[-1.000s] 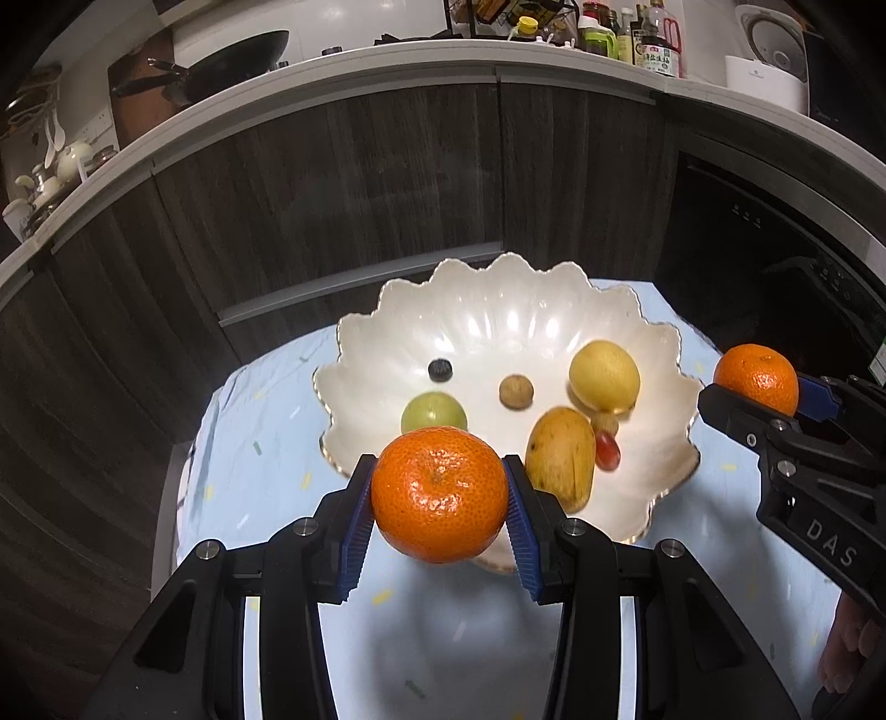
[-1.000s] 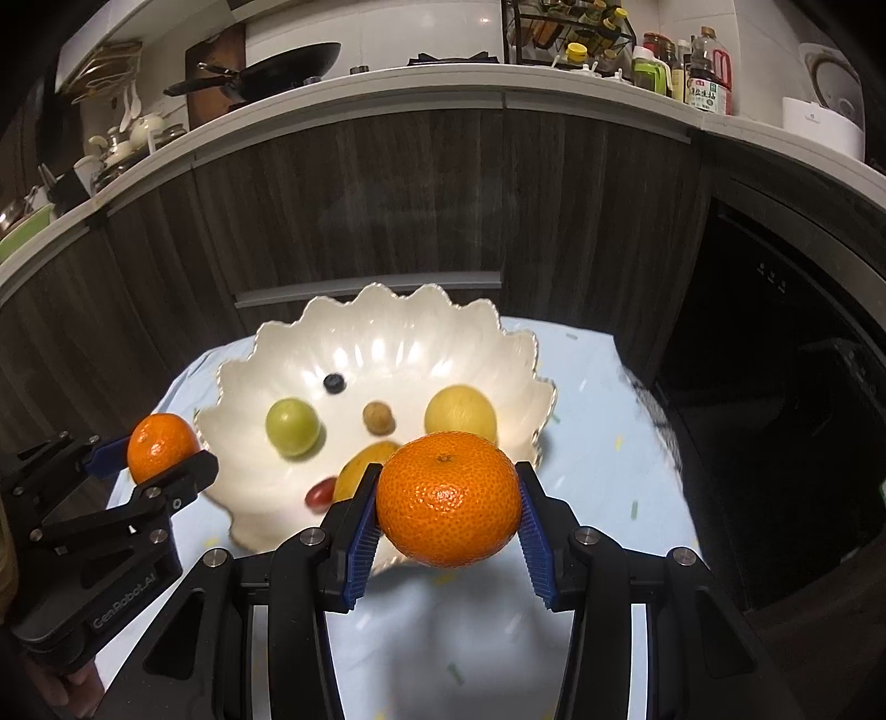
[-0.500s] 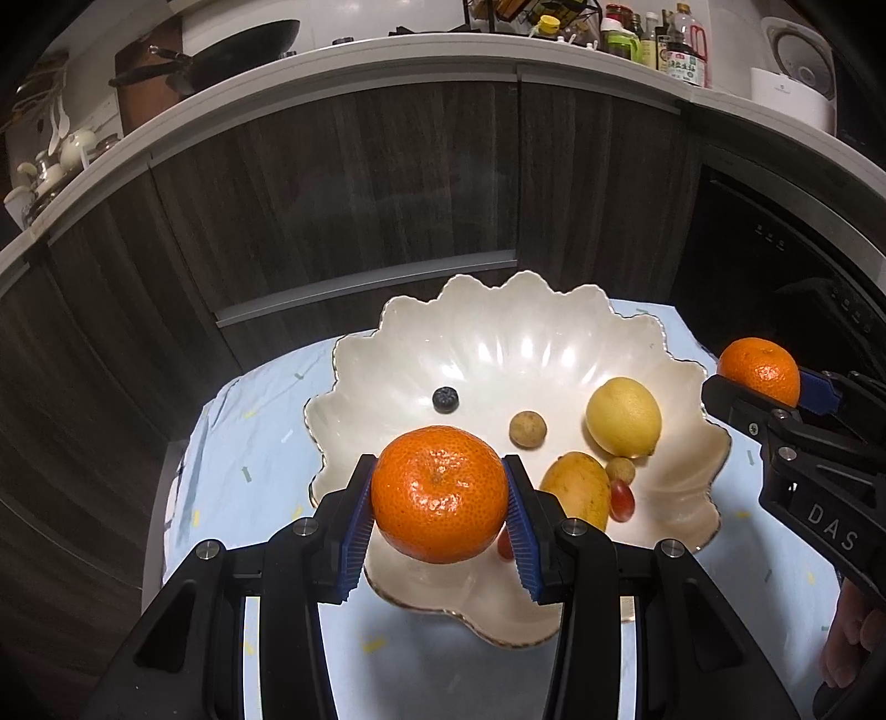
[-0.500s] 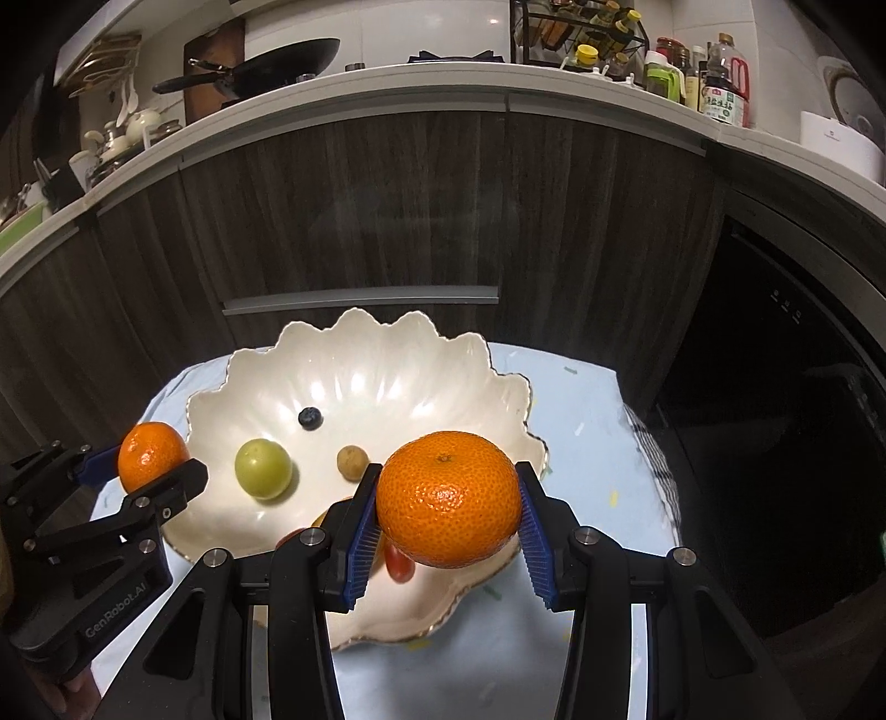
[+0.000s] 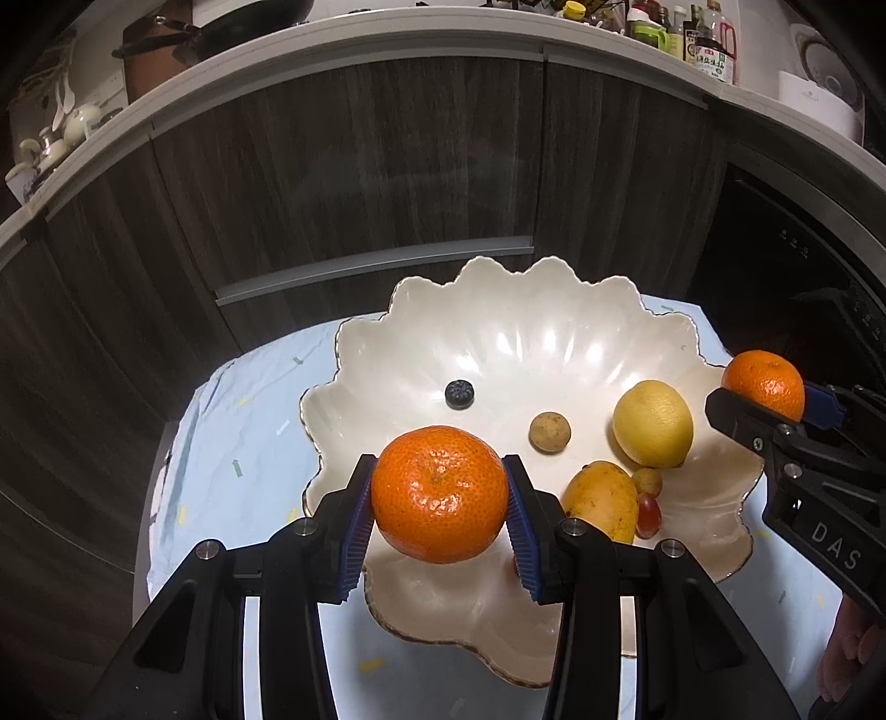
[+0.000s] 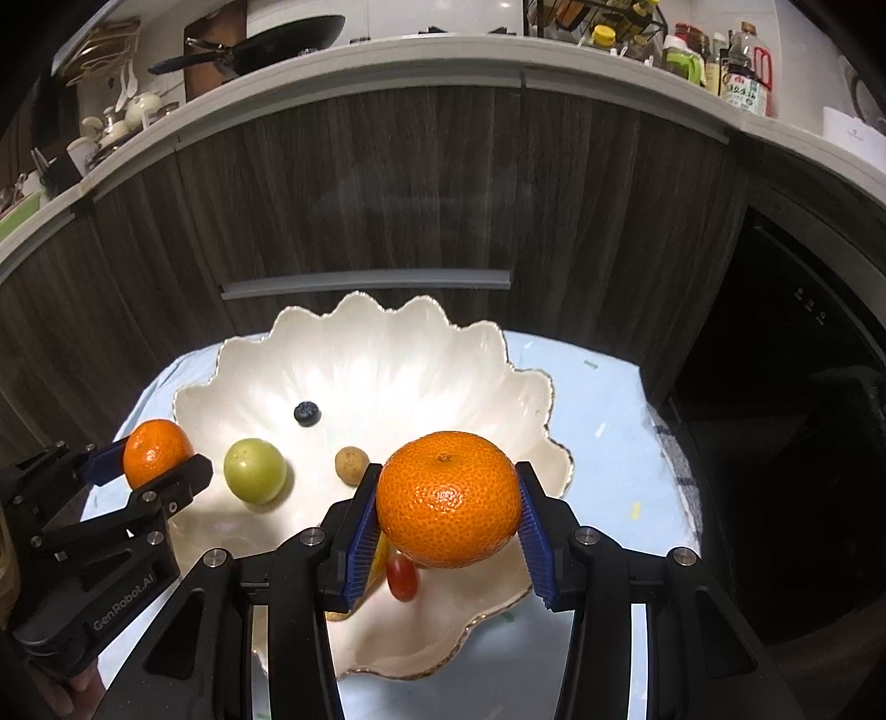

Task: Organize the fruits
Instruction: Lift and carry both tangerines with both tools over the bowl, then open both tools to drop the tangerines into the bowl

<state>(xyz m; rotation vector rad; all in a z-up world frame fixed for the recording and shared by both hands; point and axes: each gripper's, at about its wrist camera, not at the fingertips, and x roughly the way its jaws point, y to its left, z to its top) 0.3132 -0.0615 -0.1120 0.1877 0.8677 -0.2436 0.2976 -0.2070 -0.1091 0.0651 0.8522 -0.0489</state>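
My left gripper [image 5: 439,495] is shut on an orange mandarin [image 5: 439,493] and holds it over the near left part of a white scalloped bowl [image 5: 515,343]. My right gripper [image 6: 448,509] is shut on a second mandarin [image 6: 448,500] over the bowl's near right part [image 6: 387,354]. Each gripper shows in the other's view, the right one [image 5: 767,387] and the left one [image 6: 155,457]. In the bowl lie a lemon [image 5: 652,423], a mango [image 5: 601,507], a green fruit [image 6: 255,469], a blueberry [image 5: 459,394], a small brown fruit [image 5: 549,432] and a red grape [image 5: 648,515].
The bowl stands on a small table with a light blue cloth [image 5: 243,443]. Dark wood cabinets [image 5: 360,183] stand close behind it, under a counter with a pan [image 6: 260,47] and bottles [image 5: 703,44]. A dark oven front [image 6: 803,387] is at the right.
Both grippers have moved forward over the bowl with their mandarins. The bowl now sits lower and nearer in both views, and the left mandarin now hides the green fruit.
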